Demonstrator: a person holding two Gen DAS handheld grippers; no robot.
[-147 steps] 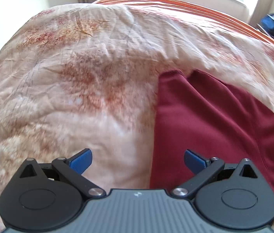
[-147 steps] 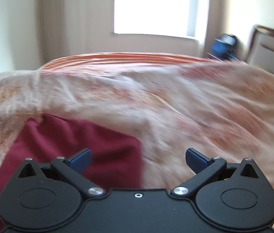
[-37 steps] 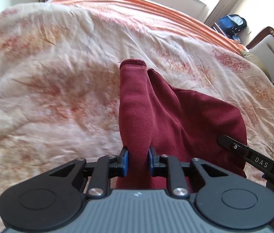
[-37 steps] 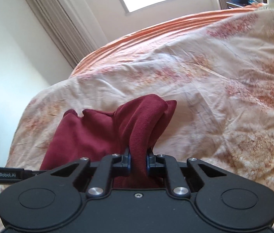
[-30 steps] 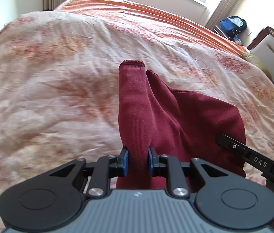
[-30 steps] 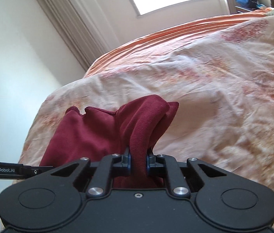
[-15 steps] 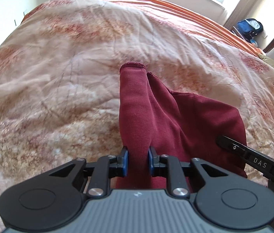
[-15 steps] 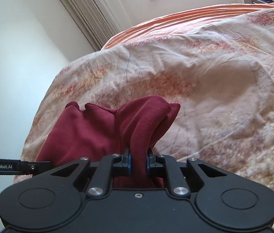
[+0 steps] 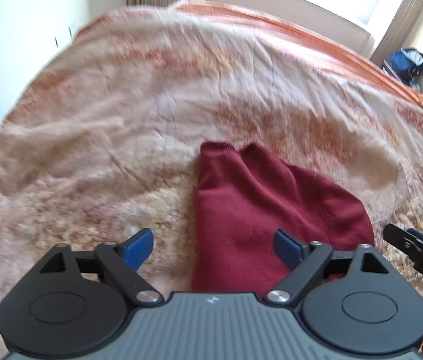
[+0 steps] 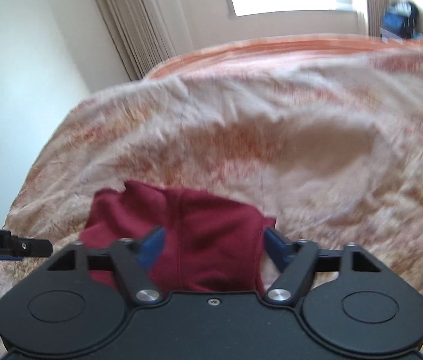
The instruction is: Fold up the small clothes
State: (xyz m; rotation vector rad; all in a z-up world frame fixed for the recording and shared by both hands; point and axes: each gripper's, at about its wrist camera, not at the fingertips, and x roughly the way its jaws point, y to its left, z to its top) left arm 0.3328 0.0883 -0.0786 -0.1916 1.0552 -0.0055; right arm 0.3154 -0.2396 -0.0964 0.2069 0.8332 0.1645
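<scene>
Left wrist view shows us the maroon garment (image 9: 259, 210) lying folded on the bed (image 9: 121, 126), so we judge one fold done, with perhaps another fold or some smoothing left. Both our left tongs (image 9: 212, 244) and right tongs (image 10: 214, 243) are released; half a second ago each clenched the cloth.

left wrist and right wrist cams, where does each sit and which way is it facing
Left wrist: sits on the left gripper, jaws open, looking along its blue fingers at the dark red knit garment on the beige floral bedspread; the right gripper's black tip shows at the right edge.
Right wrist: sits on the right gripper, jaws open, facing the same garment, curtains and window.
Shared: garment, bedspread, blue backpack.
</scene>
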